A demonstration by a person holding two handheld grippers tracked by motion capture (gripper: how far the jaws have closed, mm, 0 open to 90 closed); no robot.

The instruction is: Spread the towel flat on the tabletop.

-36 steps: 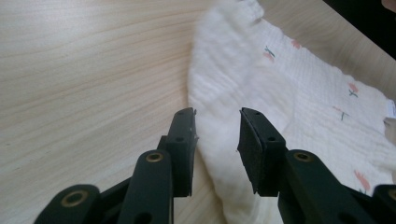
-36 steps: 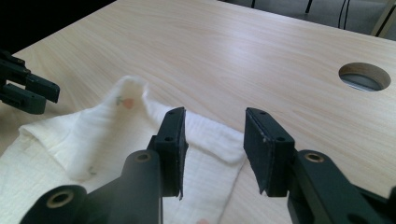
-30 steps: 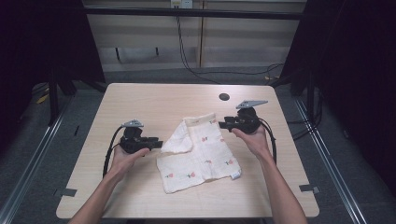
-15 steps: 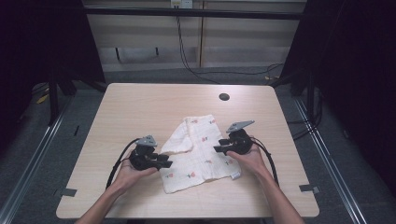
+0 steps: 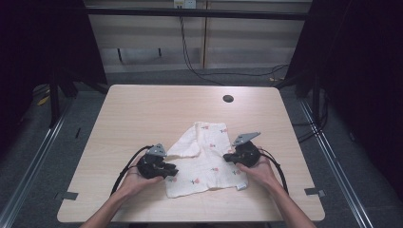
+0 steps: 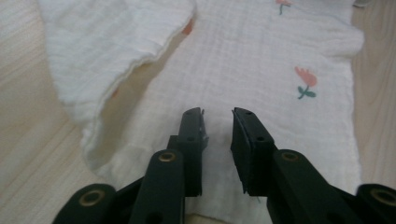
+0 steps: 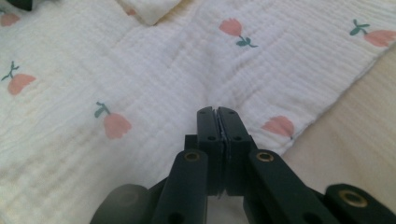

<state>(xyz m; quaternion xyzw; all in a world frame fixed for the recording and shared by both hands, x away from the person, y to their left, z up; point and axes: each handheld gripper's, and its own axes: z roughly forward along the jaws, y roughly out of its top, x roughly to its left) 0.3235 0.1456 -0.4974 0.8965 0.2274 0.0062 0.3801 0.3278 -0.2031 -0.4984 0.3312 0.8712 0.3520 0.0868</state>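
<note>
Grippers now lower on cloth [image 5: 204, 161]: right gripper [image 7: 217, 114] jaws just closed together, apparently pinching fabric; left gripper [image 6: 218, 116] jaws closing, gap remaining, cloth beneath. Fold imminent.

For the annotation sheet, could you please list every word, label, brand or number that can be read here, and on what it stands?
No readable text.
The white cloth bears printed pink flowers with green stems, no letters.
The table and the black jaws in both gripper views carry no markings.
The small fitting on the far wall is too small to read.

No readable text anywhere — only printed flowers.
</note>
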